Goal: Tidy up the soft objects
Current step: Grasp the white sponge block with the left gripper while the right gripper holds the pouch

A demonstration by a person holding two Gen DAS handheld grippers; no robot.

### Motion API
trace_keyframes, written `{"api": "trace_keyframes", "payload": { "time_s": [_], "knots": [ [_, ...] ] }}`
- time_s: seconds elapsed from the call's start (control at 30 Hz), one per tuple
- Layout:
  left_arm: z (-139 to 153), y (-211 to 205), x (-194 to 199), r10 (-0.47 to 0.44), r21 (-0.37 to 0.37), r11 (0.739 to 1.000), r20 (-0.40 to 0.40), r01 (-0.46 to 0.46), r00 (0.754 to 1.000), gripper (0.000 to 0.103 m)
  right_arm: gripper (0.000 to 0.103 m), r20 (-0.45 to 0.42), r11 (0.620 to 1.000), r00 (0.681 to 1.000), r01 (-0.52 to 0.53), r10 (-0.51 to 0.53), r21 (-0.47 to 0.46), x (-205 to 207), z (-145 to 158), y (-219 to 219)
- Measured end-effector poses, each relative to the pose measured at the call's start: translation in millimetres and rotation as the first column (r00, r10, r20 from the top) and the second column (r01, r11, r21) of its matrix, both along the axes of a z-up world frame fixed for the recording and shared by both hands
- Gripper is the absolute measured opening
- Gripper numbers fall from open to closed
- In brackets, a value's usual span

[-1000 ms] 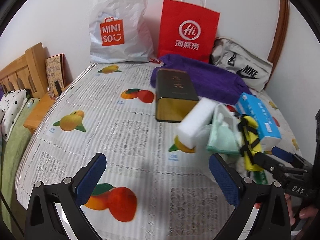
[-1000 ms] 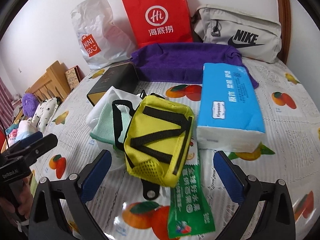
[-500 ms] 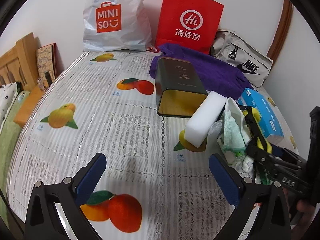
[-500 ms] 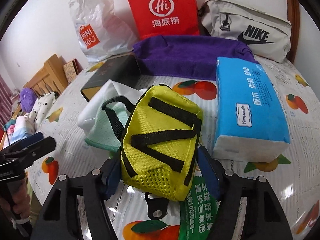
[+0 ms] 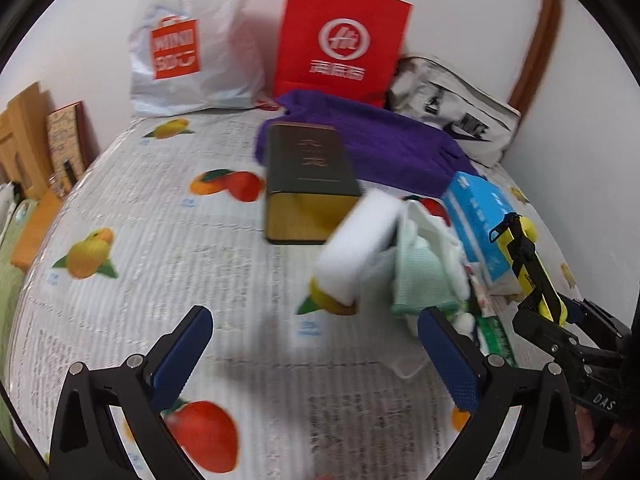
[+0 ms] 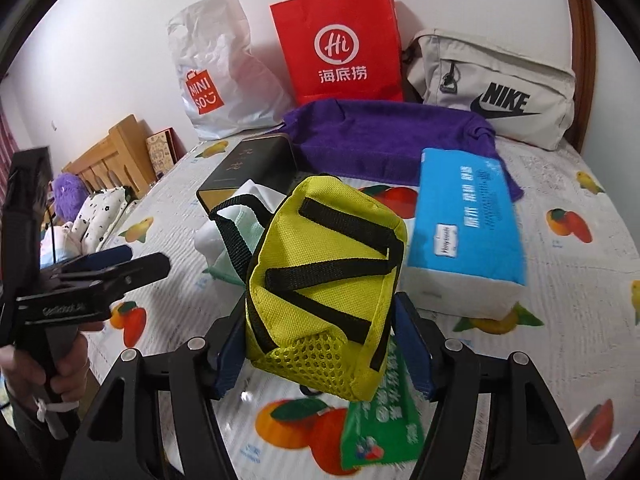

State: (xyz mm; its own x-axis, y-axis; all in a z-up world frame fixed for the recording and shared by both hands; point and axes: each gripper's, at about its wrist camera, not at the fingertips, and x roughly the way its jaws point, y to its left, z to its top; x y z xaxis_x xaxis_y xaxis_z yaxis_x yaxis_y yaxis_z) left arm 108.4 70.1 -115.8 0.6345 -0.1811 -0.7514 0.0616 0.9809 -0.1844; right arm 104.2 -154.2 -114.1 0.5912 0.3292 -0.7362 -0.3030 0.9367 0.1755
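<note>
Closed in from both sides, the jaws of the right gripper (image 6: 320, 344) have just been closing and are now being pressed against the lower flanks of the yellow pouch (image 6: 326, 280), which is being held up off the fruit-printed bedcover (image 5: 160, 240) with its black straps facing the camera and its mesh end nearest the pads. Relative to that pouch, a blue tissue pack (image 6: 464, 232) is being seen just to its right, a green snack packet (image 6: 380, 420) lying flat beneath it, and a pale green cloth (image 6: 236, 236) with white wadding just to its left. Behind the pouch, a dark tin box (image 6: 248, 172) is lying on its side, and farther back a purple towel (image 6: 384, 140) is spread before a red paper bag (image 6: 340, 44), a white plastic bag (image 6: 216, 76) and a grey Nike bag (image 6: 496, 88). Well to the left of the pouch, the left gripper (image 5: 316, 354) is being held over bare bedcover with its jaws spread wide and nothing between them; a white foam block (image 5: 356, 248) is seen just beyond it, blurred.
</note>
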Motion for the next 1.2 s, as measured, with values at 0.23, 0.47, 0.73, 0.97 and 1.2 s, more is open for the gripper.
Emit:
{"api": "trace_keyframes", "payload": {
  "time_s": [0.23, 0.47, 0.73, 0.97, 1.2],
  "knots": [
    [6.2, -21.2, 12.6, -0.05, -0.03, 0.998, 0.027, 0.051, 0.998, 0.103, 0.066, 0.025, 0.999, 0.999, 0.026, -0.025, -0.022, -16.8, 6.9, -25.0],
    [10.1, -16.5, 37.9, -0.021, 0.055, 0.998, 0.067, 0.017, 0.998, 0.1, 0.066, 0.034, 0.998, 0.998, 0.059, -0.058, -0.038, -24.8, 4.2, -52.9],
    [-6.6, -4.0, 57.8, -0.064, 0.005, 0.998, 0.01, 0.064, 0.998, 0.081, 0.066, 0.024, 0.995, 0.995, 0.099, -0.099, -0.025, -20.6, 2.7, -72.8],
    [-22.3, -7.1, 72.7, -0.137, -0.069, 0.988, -0.033, 0.135, 0.99, 0.067, 0.066, 0.015, 0.993, 0.994, 0.106, -0.105, -0.045, -15.1, 2.7, -70.2],
    [-22.4, -10.8, 74.2, -0.192, -0.129, 0.974, -0.03, 0.187, 0.981, 0.04, 0.066, -0.014, 0.993, 0.995, 0.098, -0.099, -0.07, -21.9, -2.0, -68.5]
  ]
}}
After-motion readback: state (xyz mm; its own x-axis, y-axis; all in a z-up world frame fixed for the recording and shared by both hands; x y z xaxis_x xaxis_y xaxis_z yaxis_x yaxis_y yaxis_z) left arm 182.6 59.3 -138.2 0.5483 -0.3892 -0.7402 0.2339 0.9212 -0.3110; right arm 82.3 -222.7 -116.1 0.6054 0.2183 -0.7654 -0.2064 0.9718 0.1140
